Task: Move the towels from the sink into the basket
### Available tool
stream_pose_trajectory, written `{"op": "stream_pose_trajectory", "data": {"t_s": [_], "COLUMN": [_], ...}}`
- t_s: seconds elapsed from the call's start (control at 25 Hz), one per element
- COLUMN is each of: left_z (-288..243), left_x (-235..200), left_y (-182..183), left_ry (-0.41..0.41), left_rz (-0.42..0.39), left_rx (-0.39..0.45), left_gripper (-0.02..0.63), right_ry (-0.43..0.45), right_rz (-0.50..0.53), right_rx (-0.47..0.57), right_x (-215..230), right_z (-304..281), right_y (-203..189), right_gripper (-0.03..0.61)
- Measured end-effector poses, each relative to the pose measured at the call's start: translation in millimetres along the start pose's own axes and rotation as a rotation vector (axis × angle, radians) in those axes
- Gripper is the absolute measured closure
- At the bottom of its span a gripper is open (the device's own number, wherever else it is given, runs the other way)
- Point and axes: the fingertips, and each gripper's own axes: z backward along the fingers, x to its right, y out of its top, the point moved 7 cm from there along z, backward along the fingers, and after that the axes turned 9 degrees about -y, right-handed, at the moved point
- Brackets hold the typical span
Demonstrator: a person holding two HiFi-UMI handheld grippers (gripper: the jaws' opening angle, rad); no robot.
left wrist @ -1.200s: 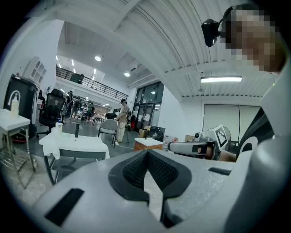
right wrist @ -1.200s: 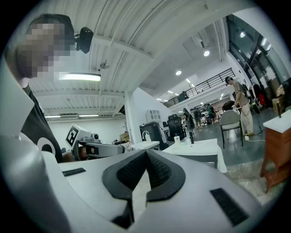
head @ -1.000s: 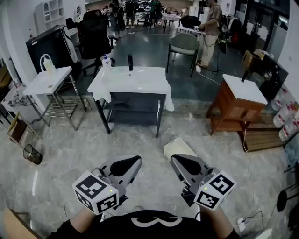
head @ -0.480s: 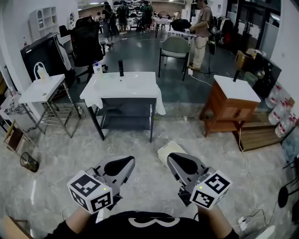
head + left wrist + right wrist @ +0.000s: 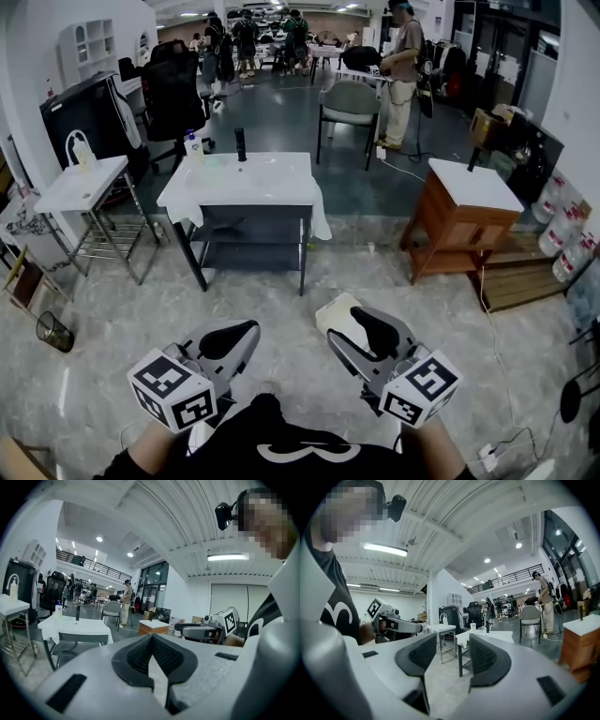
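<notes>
Left gripper (image 5: 242,334), near left: grey moulded jaws closed, the black ribbed pads (image 5: 140,656) meeting tip to tip with nothing between them. It is carried level above the floor and touches nothing.

Right gripper (image 5: 342,325), near right: jaws about half open, having just been opening. The gap between its pads (image 5: 487,658) is empty and shows only floor. Each gripper carries a white cube with black square markers (image 5: 173,389) at its near end.

Sink (image 5: 248,173), far centre: a smooth white rectangular top on a dark metal frame with a lower shelf, and a dark upright faucet (image 5: 240,143) at its far edge. The towels (image 5: 320,217) are soft white cloth draped over the top, hanging down at its left and right near corners.

Basket (image 5: 334,313): a pale container with rounded corners on the speckled stone floor, just beyond the right gripper and partly hidden by it, well apart from the sink.
</notes>
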Motion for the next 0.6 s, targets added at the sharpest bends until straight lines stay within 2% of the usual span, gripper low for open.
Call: {"op": "stream_pose_trajectory", "data": {"t_s": [0.12,0.36,0.6], "left_z": [-7.5,-36.4,-87.3], "left_x": [-21.6,-88.6,-200.6], "left_y": [-6.4,6.6,19.5], "left_ry": [-0.006,-0.01,-0.029], "left_rz": [-0.001,0.013,0.068], "left_rx": [-0.017,-0.001,-0.007], "left_gripper": [0.607,0.607,0.607], "right_ry": [-0.017,-0.045,-0.08], "right_rz": [-0.001,0.005,-0.016], "right_rx": [-0.008,-0.044,-0.077], "right_x": [11.6,51.3,107.1], "right_z": [-15.9,-69.9,-167.2], "right_y": [-10.6,-15.9,-17.8], "right_gripper": [0.34,0.314,0.312]}}
